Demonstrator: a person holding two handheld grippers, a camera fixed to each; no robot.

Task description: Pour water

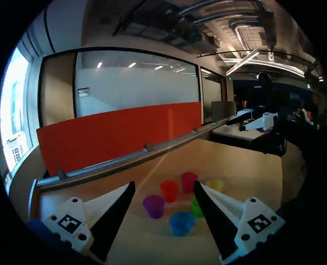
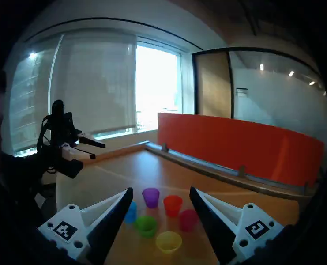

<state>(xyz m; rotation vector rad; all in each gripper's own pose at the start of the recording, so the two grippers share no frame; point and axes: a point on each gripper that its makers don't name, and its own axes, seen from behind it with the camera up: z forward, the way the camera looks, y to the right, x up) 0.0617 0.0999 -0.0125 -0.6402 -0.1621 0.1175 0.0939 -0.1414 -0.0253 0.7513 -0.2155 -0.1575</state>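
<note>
Left gripper view: the left gripper (image 1: 162,185) is spread wide, with nothing between its fingers. 6 cups stand clustered on the wooden table (image 1: 251,176) near the fingertips. From left to right: purple cup (image 1: 154,206), orange cup (image 1: 169,190), blue cup (image 1: 181,223), magenta cup (image 1: 189,181), green cup (image 1: 195,206), yellow cup (image 1: 215,185). Their contents cannot be determined. An orange partition (image 1: 119,132) borders the table. Right gripper view: the right gripper (image 2: 160,191) is equally wide open and empty, above the same cluster.
</note>
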